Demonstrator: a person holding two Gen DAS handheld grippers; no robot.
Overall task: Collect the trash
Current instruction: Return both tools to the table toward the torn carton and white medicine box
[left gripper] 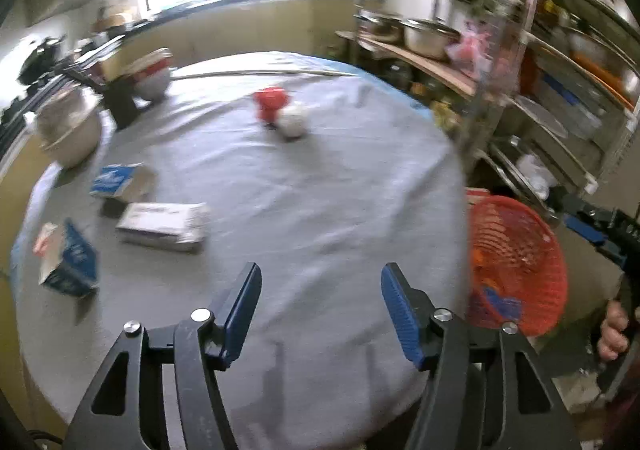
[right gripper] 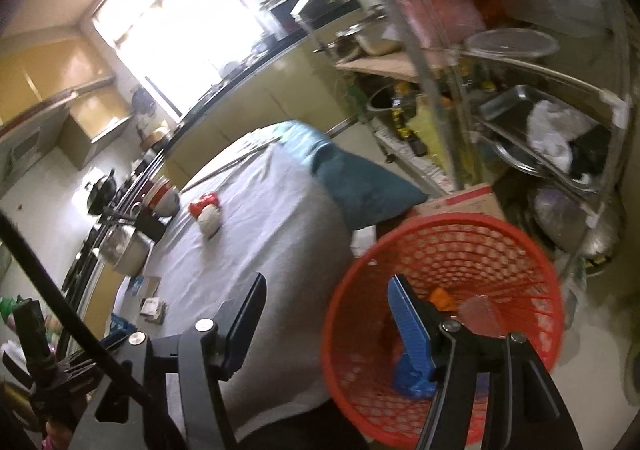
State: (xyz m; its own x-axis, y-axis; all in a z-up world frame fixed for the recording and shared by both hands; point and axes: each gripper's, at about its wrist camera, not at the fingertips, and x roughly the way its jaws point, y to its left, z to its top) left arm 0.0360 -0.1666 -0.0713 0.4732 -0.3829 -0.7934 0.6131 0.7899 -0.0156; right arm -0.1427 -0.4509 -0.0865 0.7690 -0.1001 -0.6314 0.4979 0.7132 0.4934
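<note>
Left gripper (left gripper: pixel 321 310): jaws spread, empty, above the table (left gripper: pixel 320 189). Right gripper (right gripper: pixel 326 314): jaws spread, empty, over the red basket (right gripper: pixel 440 234). 3 boxes (left gripper: pixel 164 226) lie on the table.

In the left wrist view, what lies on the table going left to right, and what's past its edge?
Blue carton → silver box → red mushroom → white ball → off the table, red basket.

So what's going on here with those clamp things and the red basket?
A person is clearing trash off a cloth-covered table using a handheld gripper in each hand. The right gripper hangs over the red basket, jaws open and empty; a blue scrap and something orange already lie inside. The left gripper, also open and empty, faces the small boxes left on the table.
</note>
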